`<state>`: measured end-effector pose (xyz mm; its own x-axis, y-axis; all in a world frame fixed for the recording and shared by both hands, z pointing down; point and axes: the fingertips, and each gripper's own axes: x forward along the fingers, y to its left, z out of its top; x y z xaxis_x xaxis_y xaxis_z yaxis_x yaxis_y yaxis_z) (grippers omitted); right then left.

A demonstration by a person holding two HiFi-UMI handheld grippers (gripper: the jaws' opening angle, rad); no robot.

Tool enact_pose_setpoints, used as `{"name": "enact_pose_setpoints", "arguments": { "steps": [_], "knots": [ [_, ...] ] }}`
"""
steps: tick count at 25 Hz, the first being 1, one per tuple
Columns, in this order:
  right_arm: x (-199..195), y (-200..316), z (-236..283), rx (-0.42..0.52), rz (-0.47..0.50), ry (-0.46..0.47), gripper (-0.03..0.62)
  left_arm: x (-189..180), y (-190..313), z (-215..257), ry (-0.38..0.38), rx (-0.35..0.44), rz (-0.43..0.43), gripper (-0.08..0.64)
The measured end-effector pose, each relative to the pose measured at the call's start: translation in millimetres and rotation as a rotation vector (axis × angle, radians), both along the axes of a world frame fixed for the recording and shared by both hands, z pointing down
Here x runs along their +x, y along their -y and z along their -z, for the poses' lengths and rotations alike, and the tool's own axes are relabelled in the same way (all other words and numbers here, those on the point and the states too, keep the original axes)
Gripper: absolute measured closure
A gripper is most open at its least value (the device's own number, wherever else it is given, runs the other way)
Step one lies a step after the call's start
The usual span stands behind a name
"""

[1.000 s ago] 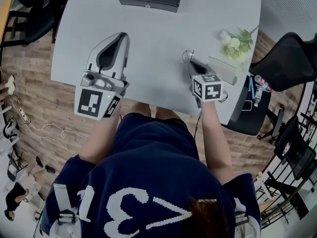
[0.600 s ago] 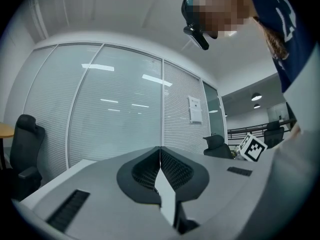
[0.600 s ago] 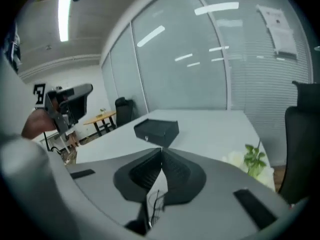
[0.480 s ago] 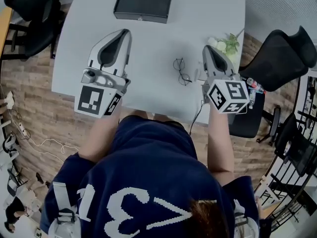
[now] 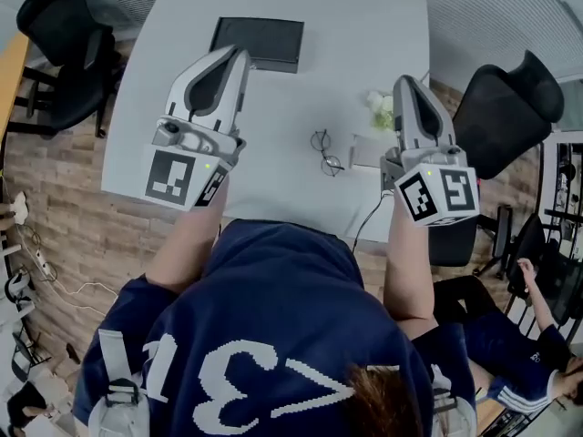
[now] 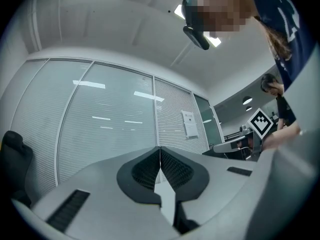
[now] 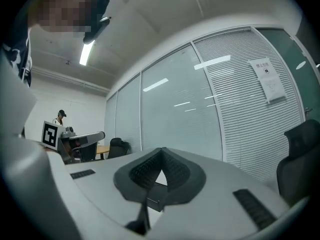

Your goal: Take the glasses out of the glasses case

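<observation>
Working above a pale grey rounded table [image 5: 291, 7]. Holding the grey left gripper [image 5: 239, 55] raised, its tip crossing the near right corner of the flat black rectangular glasses case [image 5: 258, 42] in the head view. Holding the grey right gripper [image 5: 407, 82] raised too, well to the case's right. Pressing both pairs of jaws together on nothing and aiming at glass walls, not the tabletop.

Seeing the thin dark wire-framed glasses [image 5: 326, 153] already lying out on the table, nearer the person than the case and right of it, probably closer to the right gripper. Judging their long axis as running roughly from case toward person. Failing to make out the temples, or whether the case is latched.
</observation>
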<state>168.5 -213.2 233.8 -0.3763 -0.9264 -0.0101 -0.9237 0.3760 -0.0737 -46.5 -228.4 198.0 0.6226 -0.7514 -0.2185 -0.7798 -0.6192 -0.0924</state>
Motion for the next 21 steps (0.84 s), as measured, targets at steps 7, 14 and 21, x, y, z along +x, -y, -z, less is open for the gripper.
{"name": "enact_pose_setpoints", "arguments": {
  "steps": [7,14,21],
  "knots": [
    [0,2,-1,-0.007,-0.009,-0.005,0.568,2,5,-1,-0.005,-0.012,0.002,0.543],
    [-2,1,-8,-0.020,-0.016,-0.005,0.568,1,6,-6,-0.006,-0.024,0.001,0.543],
    [-3,3,-12,-0.024,-0.017,-0.015,0.568,4,7,-8,-0.008,-0.027,-0.002,0.543]
  ]
}}
